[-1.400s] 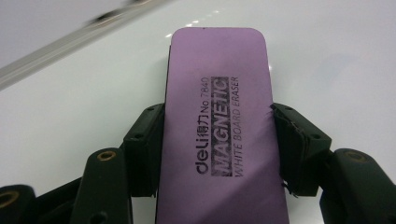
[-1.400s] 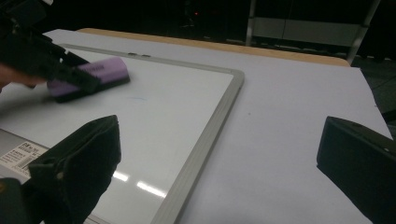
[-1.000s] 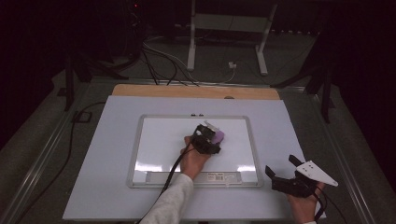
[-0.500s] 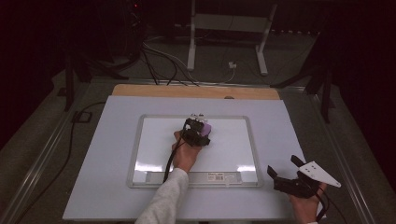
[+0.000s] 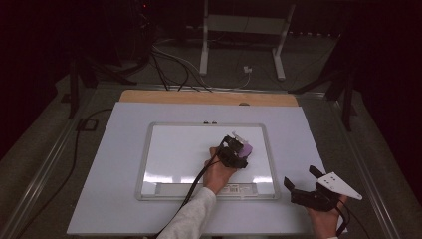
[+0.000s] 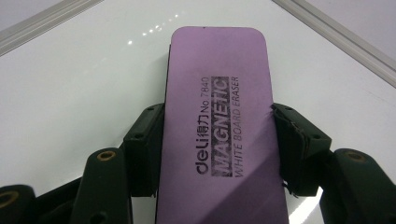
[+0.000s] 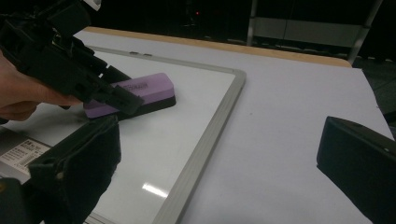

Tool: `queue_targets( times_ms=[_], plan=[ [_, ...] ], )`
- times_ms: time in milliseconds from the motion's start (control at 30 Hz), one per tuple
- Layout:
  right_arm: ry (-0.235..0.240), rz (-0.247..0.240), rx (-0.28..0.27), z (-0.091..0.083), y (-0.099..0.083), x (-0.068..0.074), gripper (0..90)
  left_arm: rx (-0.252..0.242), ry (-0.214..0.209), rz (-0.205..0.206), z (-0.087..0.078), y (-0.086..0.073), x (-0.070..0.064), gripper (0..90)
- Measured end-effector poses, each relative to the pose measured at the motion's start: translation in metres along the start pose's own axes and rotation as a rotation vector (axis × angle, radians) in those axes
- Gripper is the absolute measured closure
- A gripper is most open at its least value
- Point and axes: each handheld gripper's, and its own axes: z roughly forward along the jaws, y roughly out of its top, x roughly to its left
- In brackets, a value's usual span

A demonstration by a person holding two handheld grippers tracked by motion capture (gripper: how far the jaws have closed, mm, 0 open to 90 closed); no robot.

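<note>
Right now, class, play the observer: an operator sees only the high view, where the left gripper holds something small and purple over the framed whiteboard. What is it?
Observer: The left gripper view shows a flat purple eraser printed "MAGNETIC WHITE BOARD ERASER".
Operator: Is it gripped firmly?
Observer: In that view both black jaws press against its long sides.
Operator: Is it touching the board?
Observer: In the right gripper view its dark underside rests flat on the white surface of the silver-framed whiteboard.
Operator: And the right gripper itself?
Observer: Its own view shows its jaws wide apart, with nothing between them.
</note>
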Motion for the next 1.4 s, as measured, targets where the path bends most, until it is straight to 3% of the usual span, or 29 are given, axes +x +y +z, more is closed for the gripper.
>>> queue_targets(
  times_ms=[200,300,400,700,767,900,1167,1400],
  plan=[
    [-0.002,0.003,-0.002,-0.001,0.0,-0.001,0.0,0.007,0.114,-0.075,-0.001,-0.002,0.028,41.7],
    [-0.003,0.006,-0.002,-0.002,0.0,-0.002,0.0,0.012,0.148,-0.117,-0.004,-0.006,0.046,41.6],
    [-0.003,0.008,-0.002,-0.001,0.0,-0.002,0.0,0.023,0.189,-0.126,-0.008,-0.01,0.058,41.6],
    [-0.004,0.007,-0.002,-0.001,0.0,-0.002,0.0,0.035,0.241,-0.2,-0.016,-0.02,0.089,41.5],
    [-0.003,0.006,-0.002,-0.001,0.0,-0.002,0.0,0.042,0.243,-0.219,-0.019,-0.022,0.094,41.5],
    [-0.002,0.007,0.0,-0.001,0.0,-0.002,0.0,0.016,0.229,-0.206,-0.028,-0.027,0.096,41.6],
    [-0.004,0.007,0.002,0.0,-0.001,-0.002,0.0,-0.062,0.212,-0.257,-0.053,-0.034,0.112,41.6],
    [-0.006,0.009,0.001,0.0,0.0,-0.002,0.0,-0.097,0.203,-0.296,-0.069,-0.041,0.127,41.6]
  ],
)
